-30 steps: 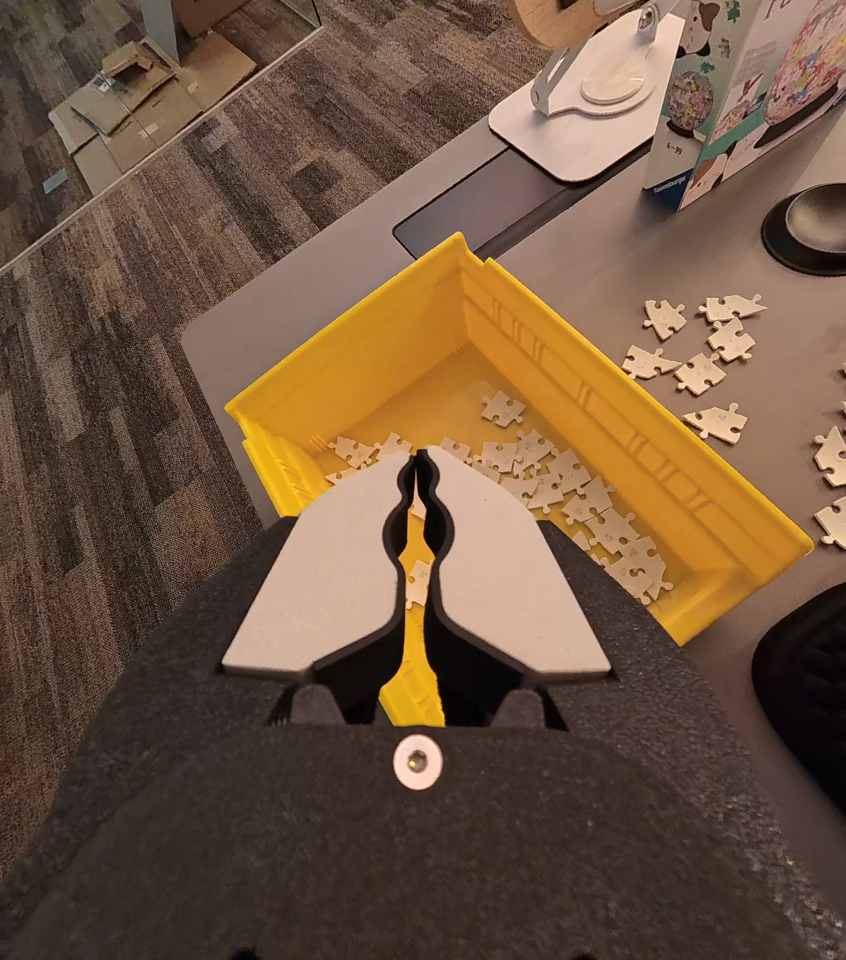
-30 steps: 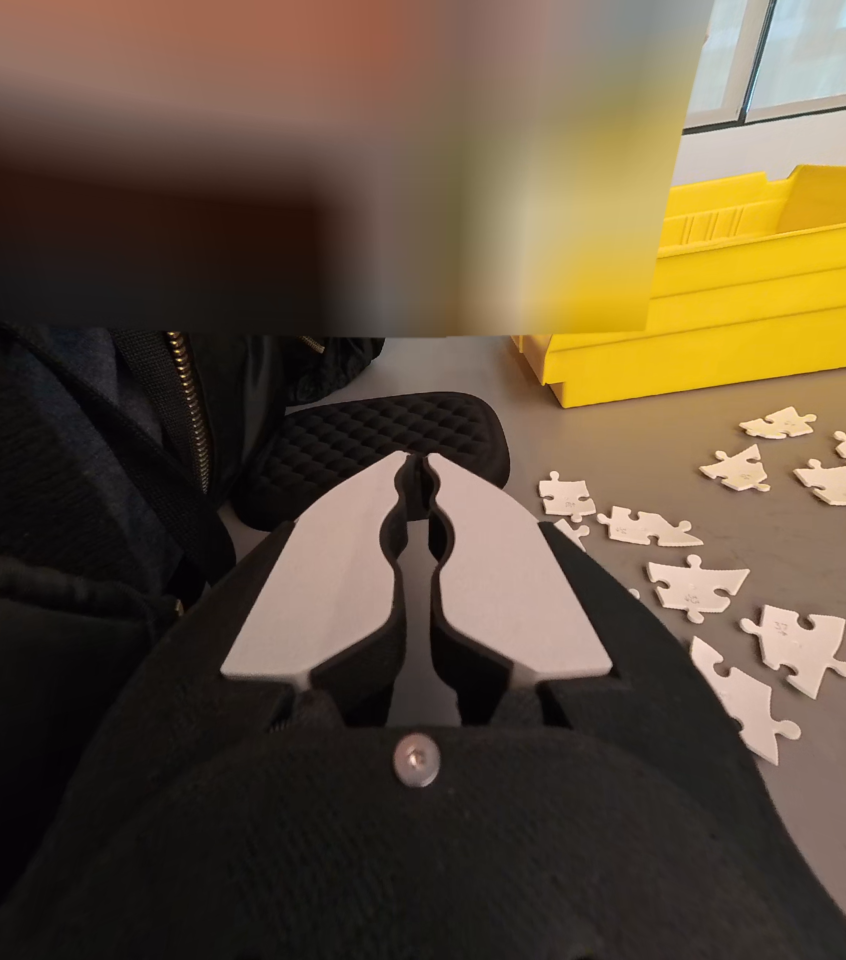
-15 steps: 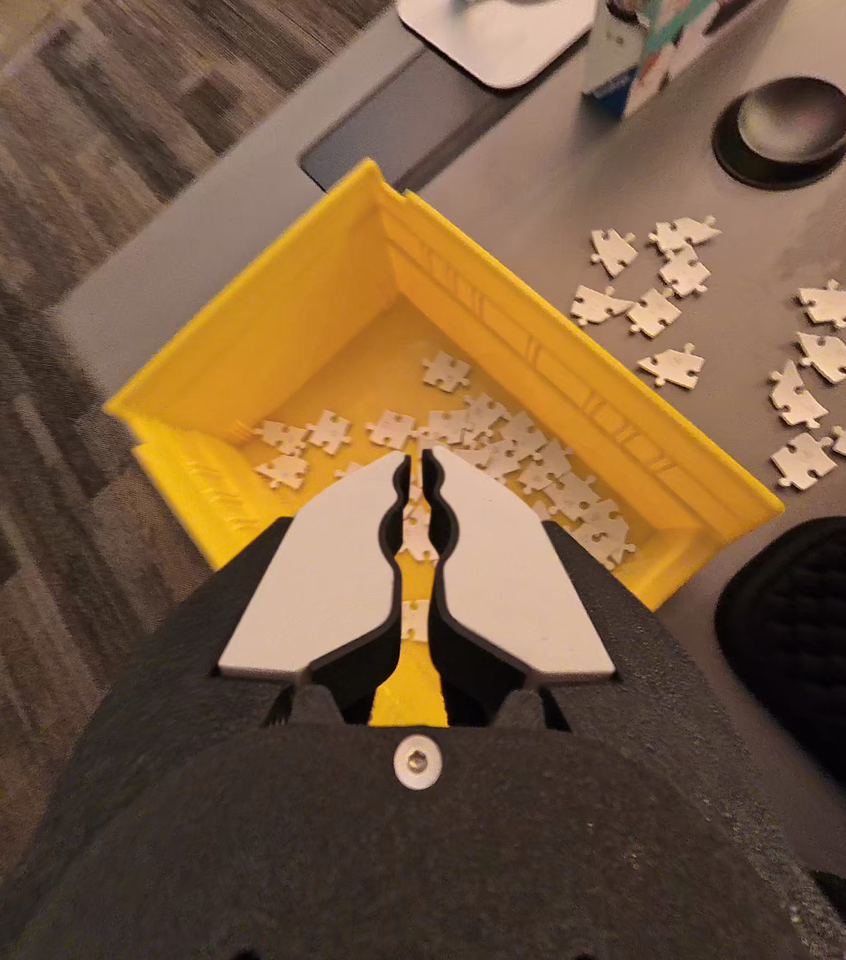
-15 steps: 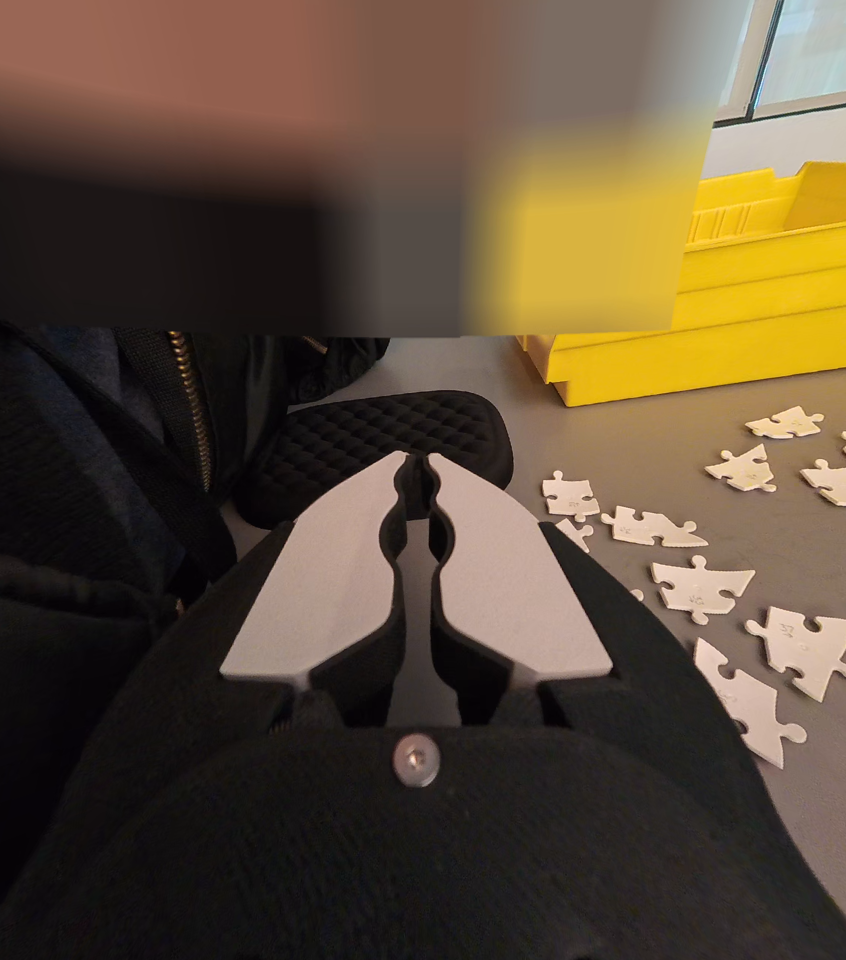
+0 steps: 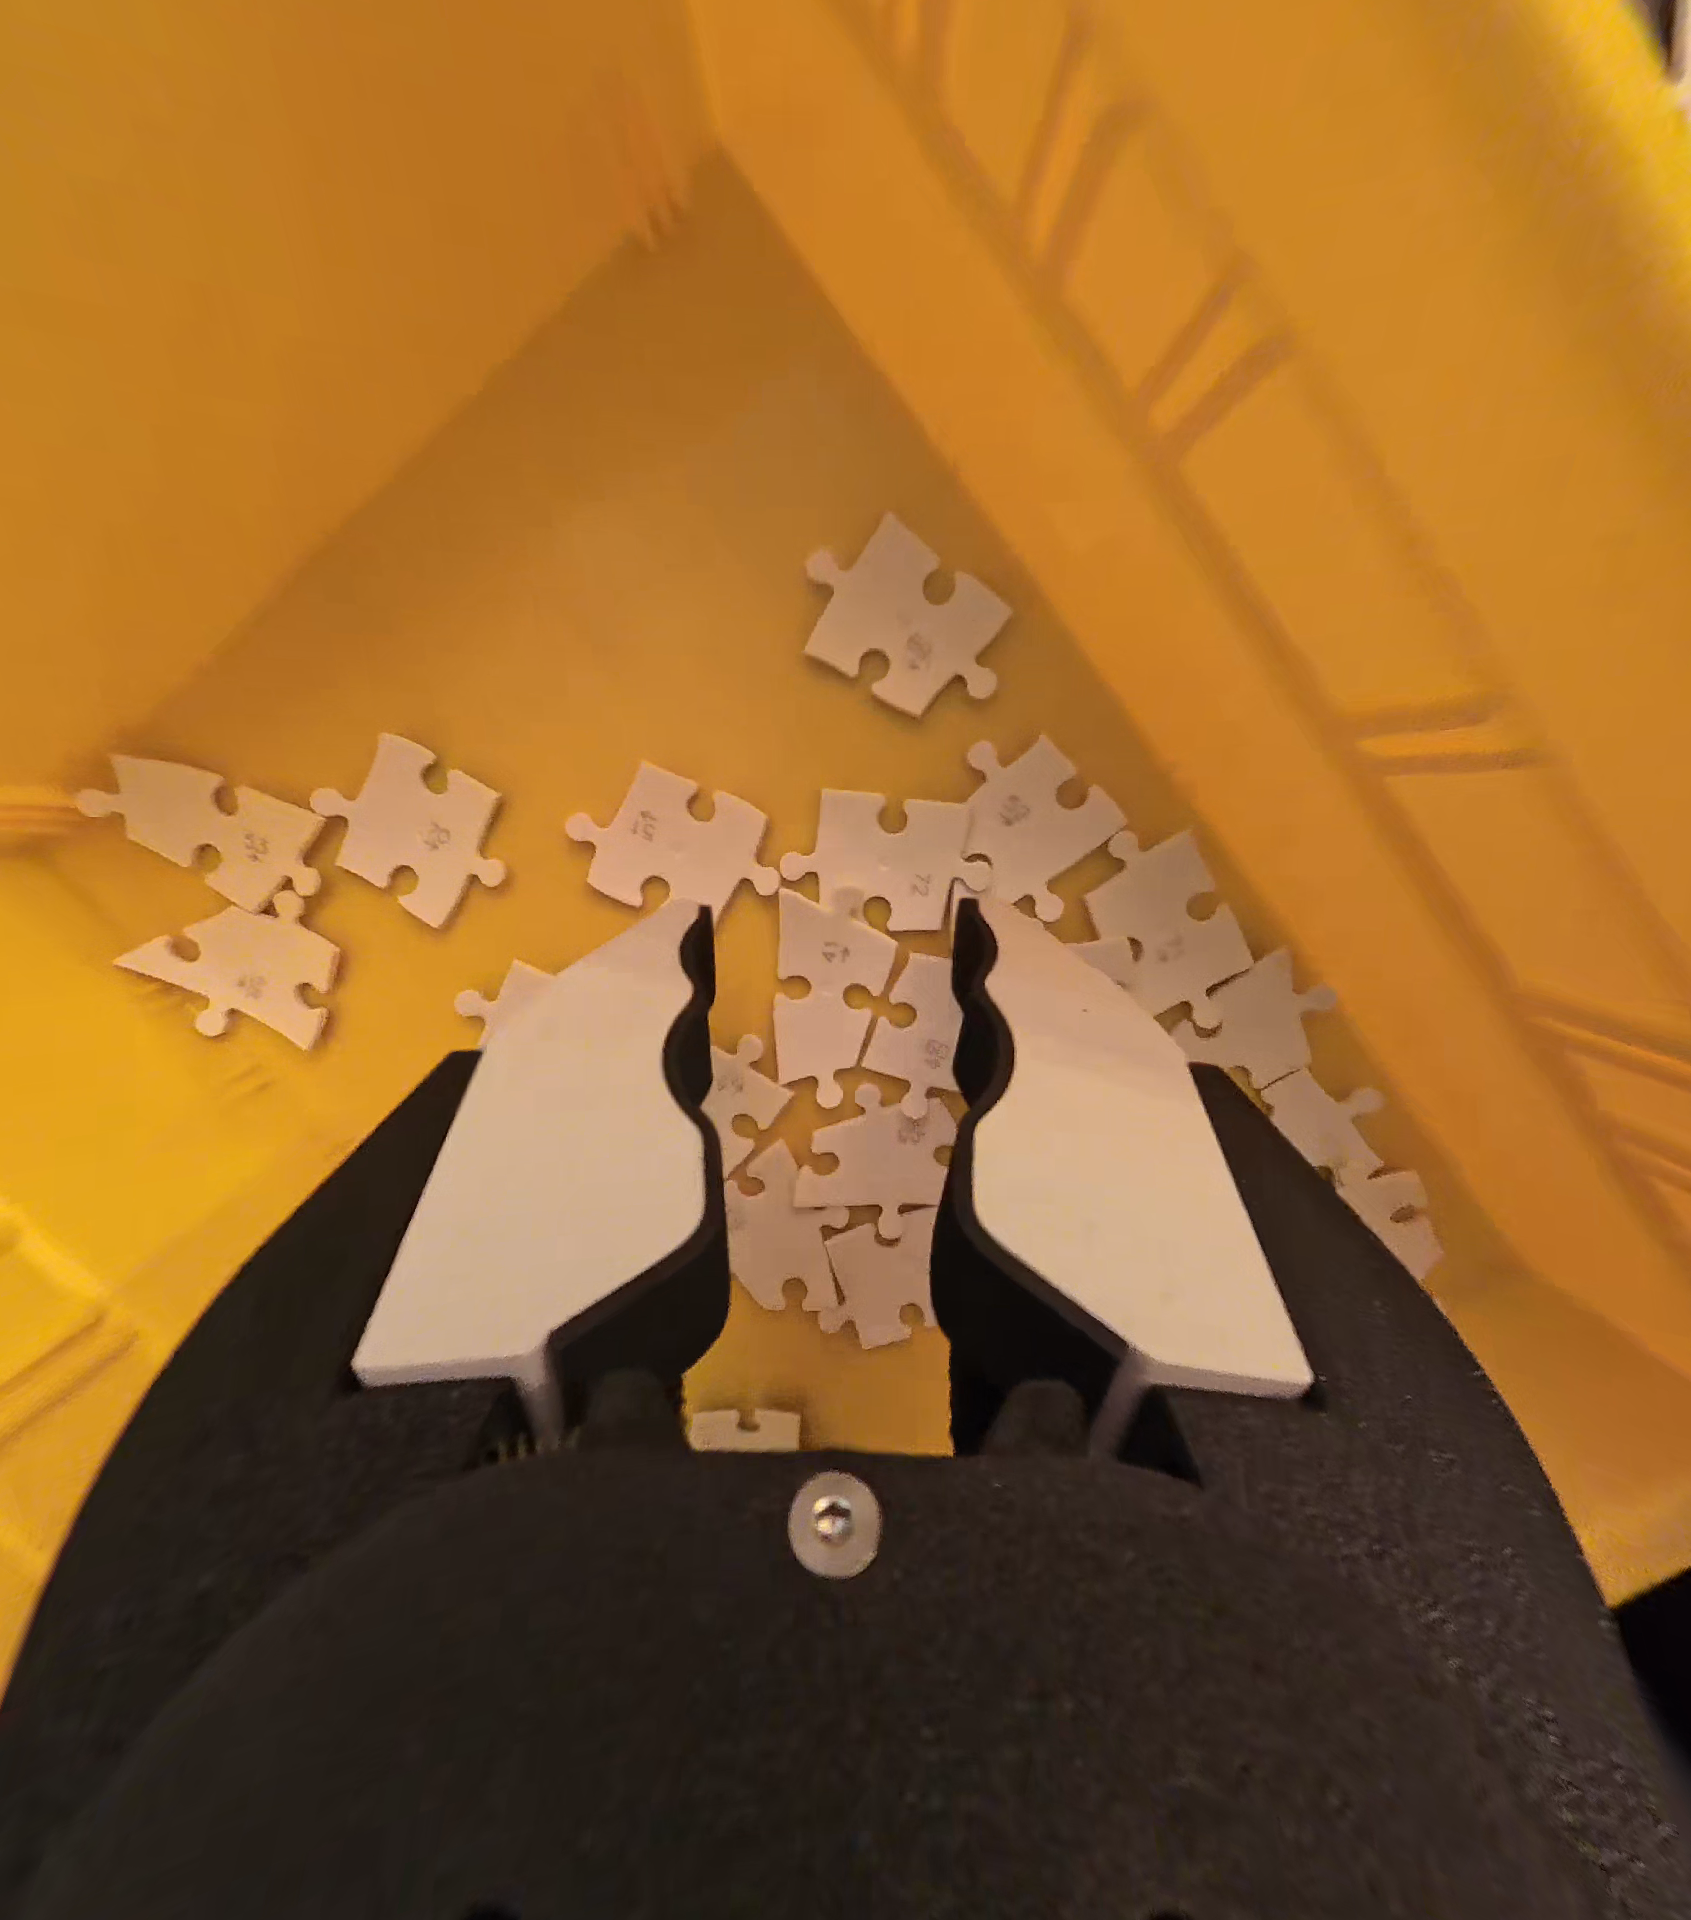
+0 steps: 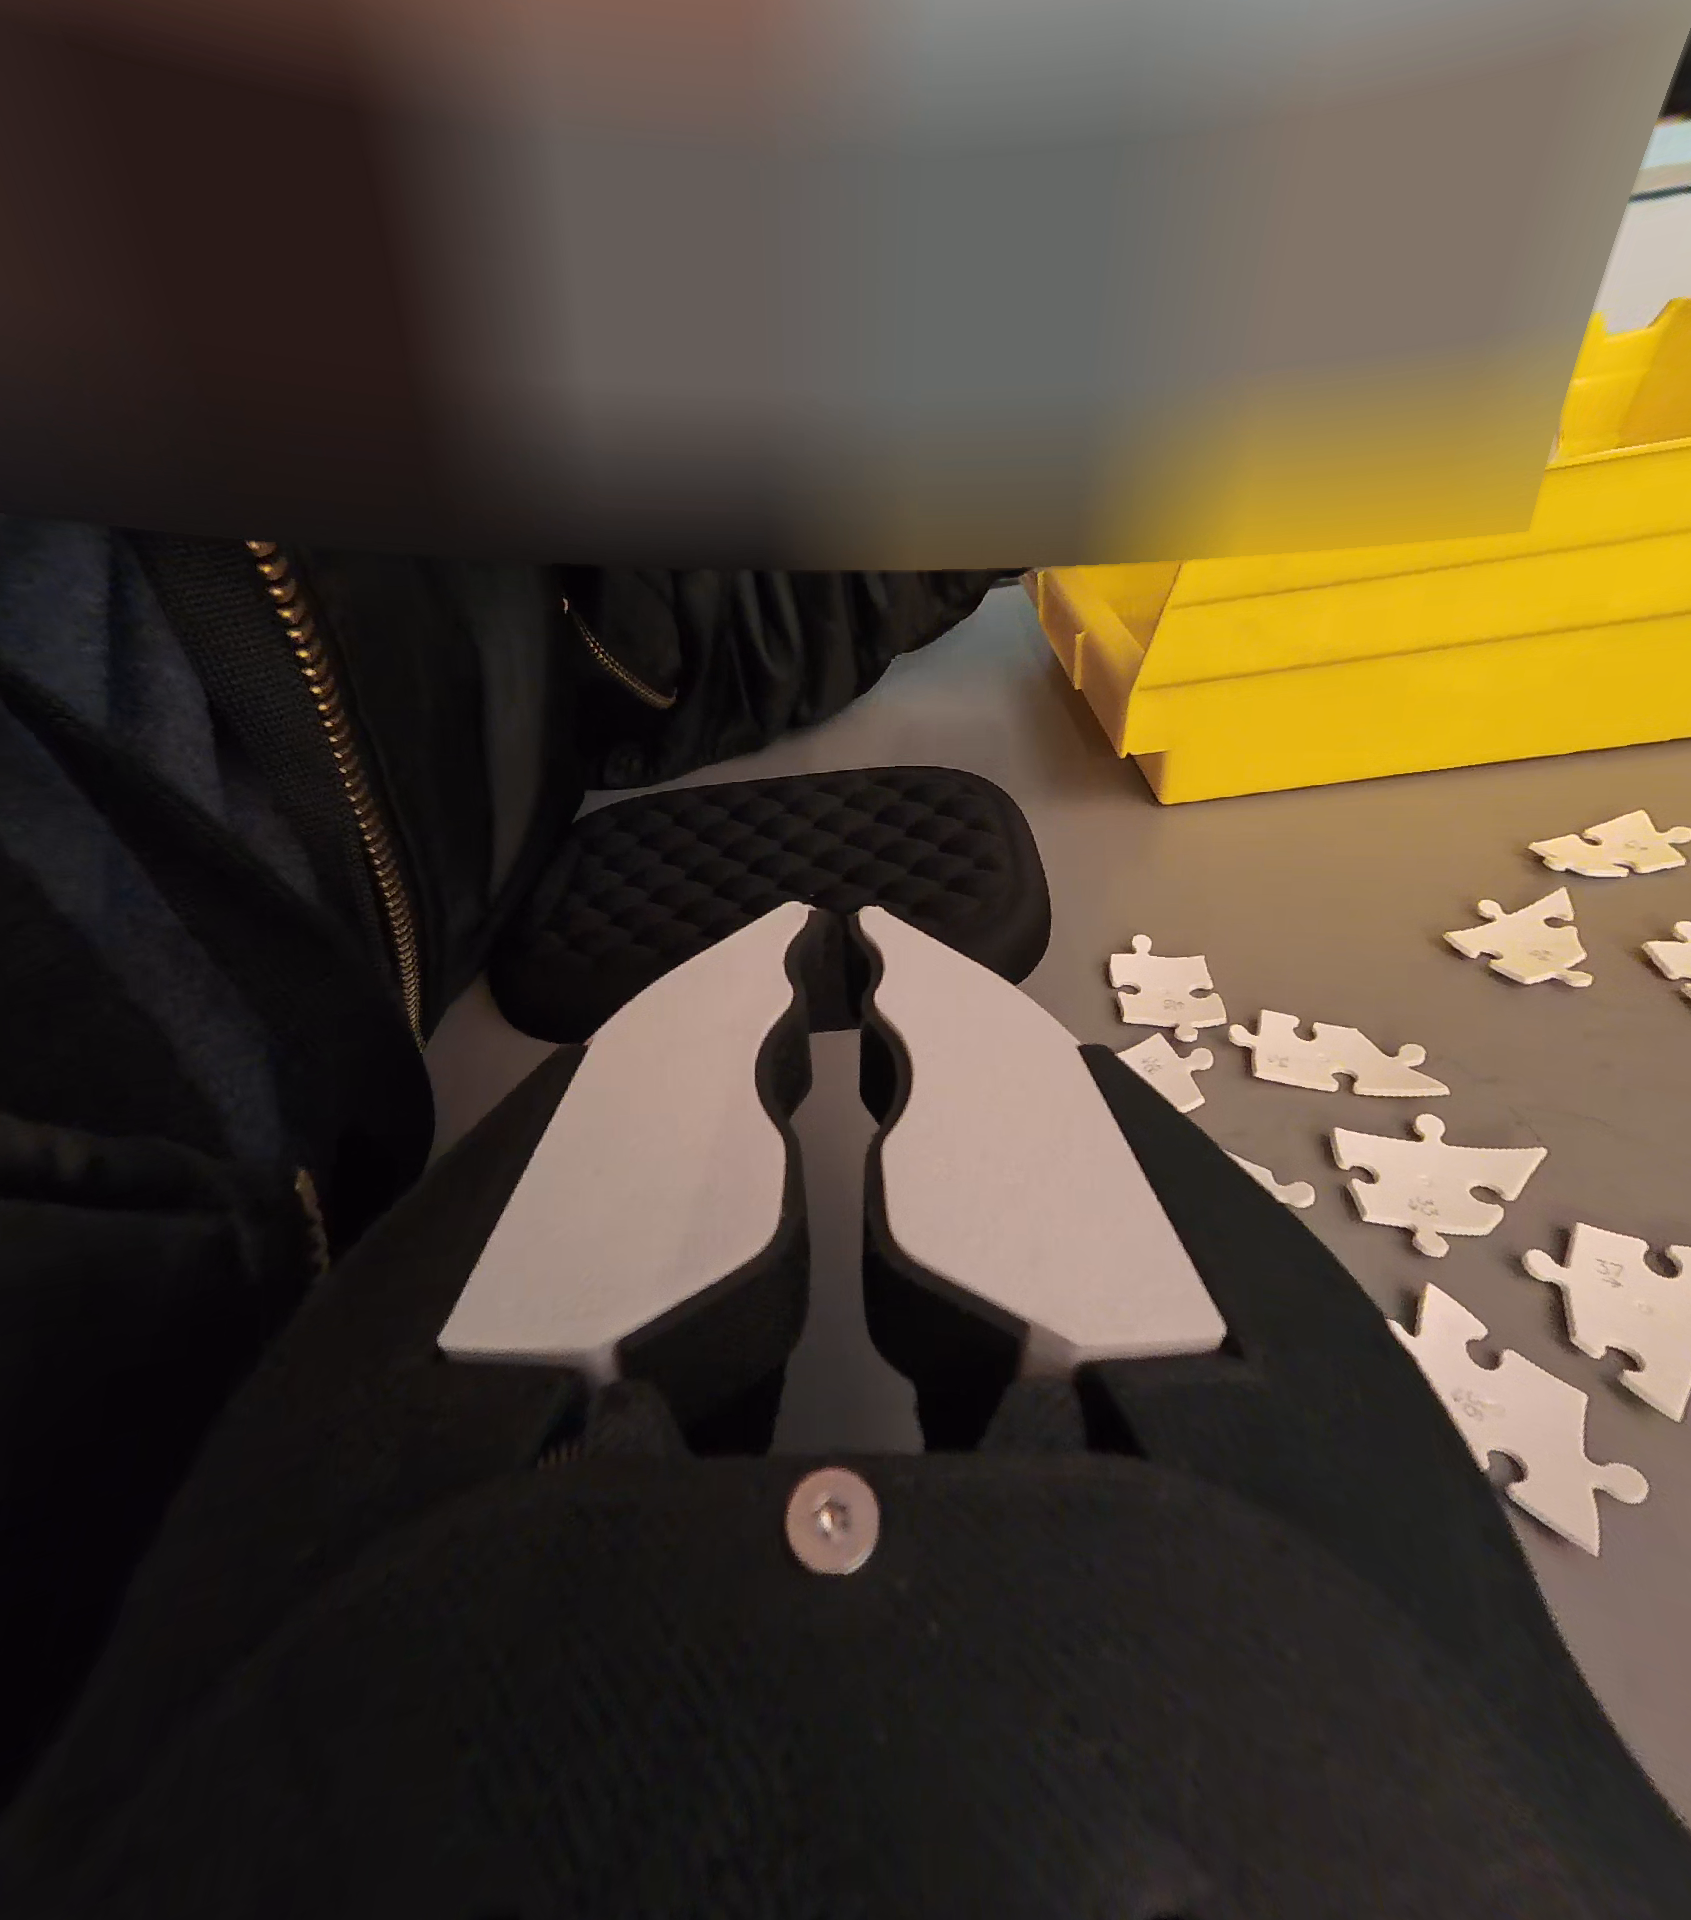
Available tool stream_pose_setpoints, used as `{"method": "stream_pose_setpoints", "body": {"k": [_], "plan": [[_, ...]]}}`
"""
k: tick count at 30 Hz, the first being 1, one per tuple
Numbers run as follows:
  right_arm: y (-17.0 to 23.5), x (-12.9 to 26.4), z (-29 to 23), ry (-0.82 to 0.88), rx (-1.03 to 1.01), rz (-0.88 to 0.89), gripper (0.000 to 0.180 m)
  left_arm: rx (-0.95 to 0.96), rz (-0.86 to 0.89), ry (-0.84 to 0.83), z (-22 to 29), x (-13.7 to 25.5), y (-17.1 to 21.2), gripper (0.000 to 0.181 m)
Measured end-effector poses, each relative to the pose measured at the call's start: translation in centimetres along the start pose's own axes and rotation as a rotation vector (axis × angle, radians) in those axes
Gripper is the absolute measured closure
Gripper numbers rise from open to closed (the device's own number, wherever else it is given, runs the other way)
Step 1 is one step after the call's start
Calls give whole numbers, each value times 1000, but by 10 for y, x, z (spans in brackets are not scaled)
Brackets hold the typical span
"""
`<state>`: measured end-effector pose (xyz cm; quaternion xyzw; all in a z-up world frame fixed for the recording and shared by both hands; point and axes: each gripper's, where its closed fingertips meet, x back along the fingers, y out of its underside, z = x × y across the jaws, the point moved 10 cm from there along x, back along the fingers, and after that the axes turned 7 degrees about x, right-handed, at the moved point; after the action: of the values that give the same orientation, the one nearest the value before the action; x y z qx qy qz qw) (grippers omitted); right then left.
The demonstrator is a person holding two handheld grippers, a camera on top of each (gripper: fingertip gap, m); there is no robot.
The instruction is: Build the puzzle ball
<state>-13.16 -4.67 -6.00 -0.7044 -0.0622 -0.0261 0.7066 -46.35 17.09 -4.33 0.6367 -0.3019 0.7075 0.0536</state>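
Observation:
In the left wrist view my left gripper is open and empty, low inside the yellow bin, its fingers on either side of a heap of white puzzle pieces on the bin floor. More pieces lie apart, one at the far end and others at the left. In the right wrist view my right gripper is shut and empty above the grey table. Several white puzzle pieces lie on the table to its right.
A black quilted pad lies just beyond the right gripper's tips. A person's dark zipped jacket fills the left of that view. The yellow bin stands at the far right. The bin's ribbed right wall is close to the left gripper. My right fingertips sit around 35 cm from my left ones.
My left gripper has dropped down into the yellow bin and opened over the heap of pieces. My right gripper has stayed nearly still and shut.

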Motion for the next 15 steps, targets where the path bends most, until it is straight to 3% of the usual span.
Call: {"method": "stream_pose_setpoints", "body": {"k": [15], "plan": [[1,-1,-1,-19,-8,-13,175,4,-46,53,-10,-9,6,144]]}}
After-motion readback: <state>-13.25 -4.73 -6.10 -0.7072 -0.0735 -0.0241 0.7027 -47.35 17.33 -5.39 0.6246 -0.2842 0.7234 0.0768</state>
